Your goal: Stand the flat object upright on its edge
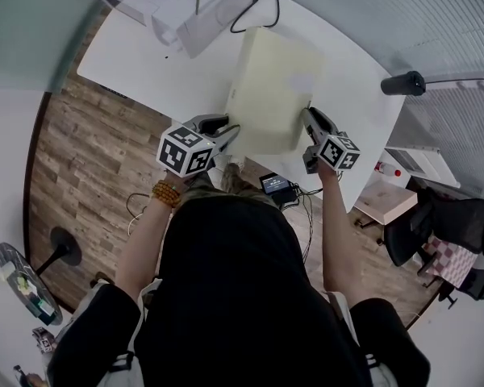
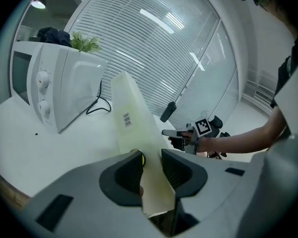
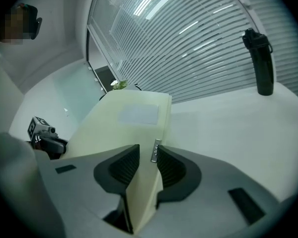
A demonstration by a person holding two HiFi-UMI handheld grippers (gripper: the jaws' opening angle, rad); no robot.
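Pale yellow board (image 1: 270,87) tilted over white table (image 1: 145,63), left gripper (image 1: 229,131) pinching its near left corner, right gripper (image 1: 309,116) pinching its right edge.

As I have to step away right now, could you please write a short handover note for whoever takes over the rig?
Left gripper: shut on the left edge of the pale yellow flat panel.
Right gripper: shut on the panel's right edge.
Panel: held tilted over the white table; I cannot tell whether its far edge touches the table.
Done: panel gripped on both sides.
Left: tip it fully upright onto its edge, check that it balances, then open both grippers.
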